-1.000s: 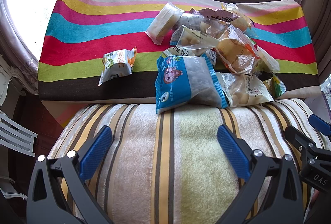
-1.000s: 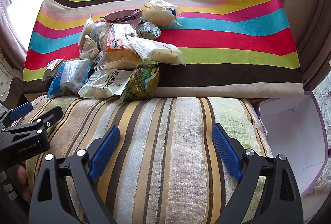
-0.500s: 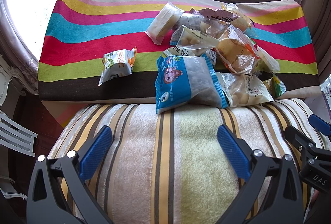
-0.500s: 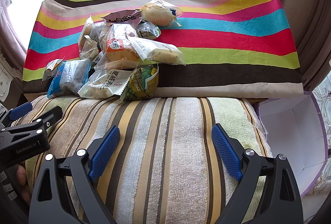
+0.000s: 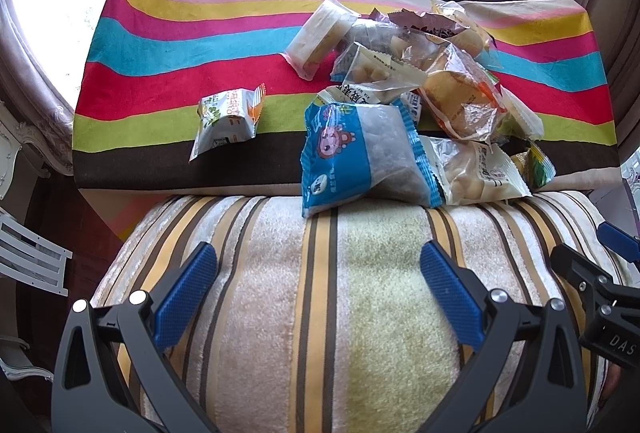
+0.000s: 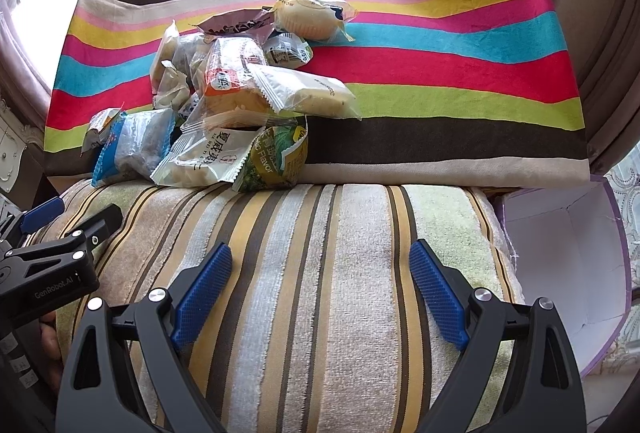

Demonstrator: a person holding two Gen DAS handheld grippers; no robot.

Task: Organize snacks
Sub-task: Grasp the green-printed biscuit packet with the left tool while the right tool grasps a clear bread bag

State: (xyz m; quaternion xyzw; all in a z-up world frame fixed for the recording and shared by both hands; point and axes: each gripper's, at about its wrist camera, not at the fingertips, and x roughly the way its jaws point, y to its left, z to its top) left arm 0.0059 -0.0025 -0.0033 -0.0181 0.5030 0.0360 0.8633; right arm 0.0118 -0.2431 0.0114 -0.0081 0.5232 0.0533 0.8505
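Cloth (image 5: 168,45) in bright rainbow stripes is filling the upper half of both frames, with a striped towel (image 5: 320,313) lying across the lower half. At right of the right-wrist frame a white box (image 6: 568,273) with purple edges is standing open. Snack packets (image 5: 416,85) are sitting heaped at centre right of the left view, a blue packet (image 5: 356,157) drooping onto the towel, and one small green-and-orange packet (image 5: 228,117) is lying apart at centre left. Left gripper (image 5: 320,289) and right gripper (image 6: 320,289) are hovering over the towel, jaws spread wide, holding nothing
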